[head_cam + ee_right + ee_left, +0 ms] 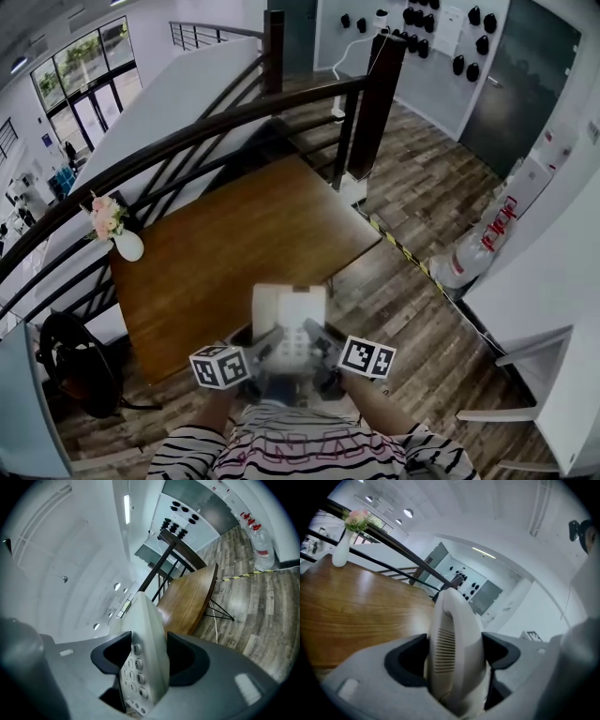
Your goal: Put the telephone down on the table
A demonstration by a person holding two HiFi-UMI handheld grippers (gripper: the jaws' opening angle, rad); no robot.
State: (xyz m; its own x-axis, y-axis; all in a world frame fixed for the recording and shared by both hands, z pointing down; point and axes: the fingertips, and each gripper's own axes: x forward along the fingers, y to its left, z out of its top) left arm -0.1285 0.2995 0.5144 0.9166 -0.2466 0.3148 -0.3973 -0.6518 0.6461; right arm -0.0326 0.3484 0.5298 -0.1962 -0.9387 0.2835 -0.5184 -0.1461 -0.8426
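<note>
**Telephone (pixel 289 317) being held from both sides at the near edge of the table (pixel 234 239)**

The only writing that is showing clearly is on the keypad (pixel 135 670). In the right gripper view the round keys are reading 9, 6 and #, and the other digits are too small to make out. A small panel (pixel 124 607) near the top of the telephone's body is showing marks that are too blurred to read. The marker cubes (pixel 220 366) on the grippers are showing black-and-white square patterns rather than words.

The left gripper (pixel 267 343) is standing wide, and its dark pads are pressing on the cream handset (pixel 454 653), one on each side of it, beside the slotted grille. The right gripper (pixel 319 339) is likewise standing wide and is clamping the keypad side of the telephone, with the keys facing toward its left jaw. Neither gripper is touching anything else.

In the head view the person is holding the telephone just in front of the body, and it is overlapping the table's near edge. Whether its base is touching the wood cannot be told. A white vase (pixel 128 246) with pink flowers (pixel 106 217) is standing at the table's far left corner, well apart from the telephone, beside the dark railing (pixel 225 122).
</note>
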